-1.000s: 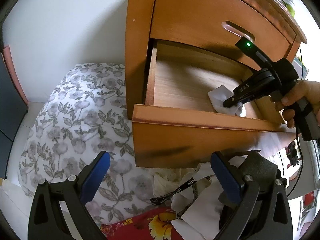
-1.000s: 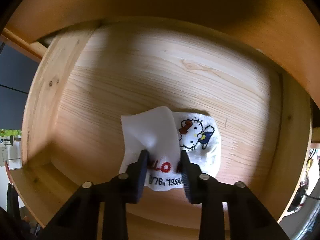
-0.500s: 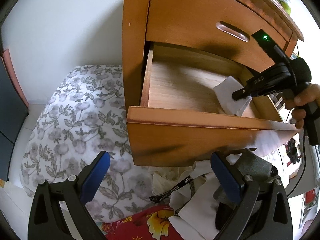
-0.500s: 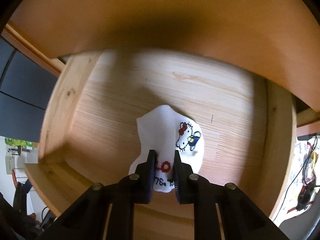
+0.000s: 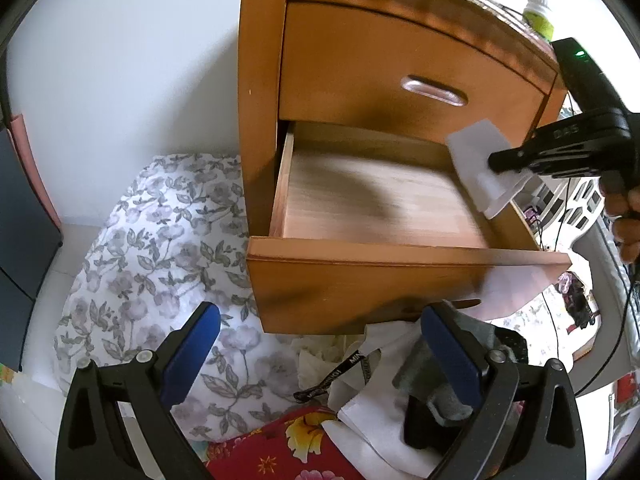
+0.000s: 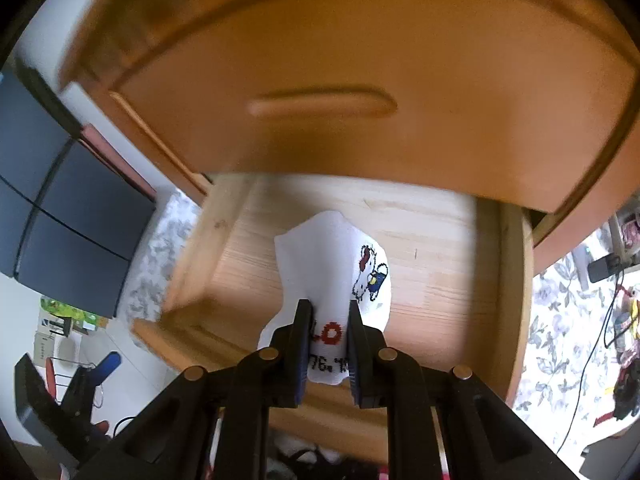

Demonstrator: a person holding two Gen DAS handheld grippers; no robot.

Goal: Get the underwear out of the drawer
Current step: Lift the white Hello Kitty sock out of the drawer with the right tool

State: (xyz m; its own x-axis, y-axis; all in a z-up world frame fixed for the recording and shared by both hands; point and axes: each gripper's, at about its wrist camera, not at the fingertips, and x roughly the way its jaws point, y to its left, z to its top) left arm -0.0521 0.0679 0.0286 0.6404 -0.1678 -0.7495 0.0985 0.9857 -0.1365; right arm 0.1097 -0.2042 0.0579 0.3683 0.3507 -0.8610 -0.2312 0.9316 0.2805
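The right gripper (image 6: 329, 322) clamps white underwear (image 6: 332, 264) printed "LO" in red; the left gripper (image 5: 320, 344) gapes.

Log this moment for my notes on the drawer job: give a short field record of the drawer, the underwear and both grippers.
drawer: lower one, pulled open, no other item visible inside
underwear: white, cartoon print, lifted off the drawer floor
right gripper: shut on underwear, above the drawer
left gripper: open, holding nothing, in front of the drawer
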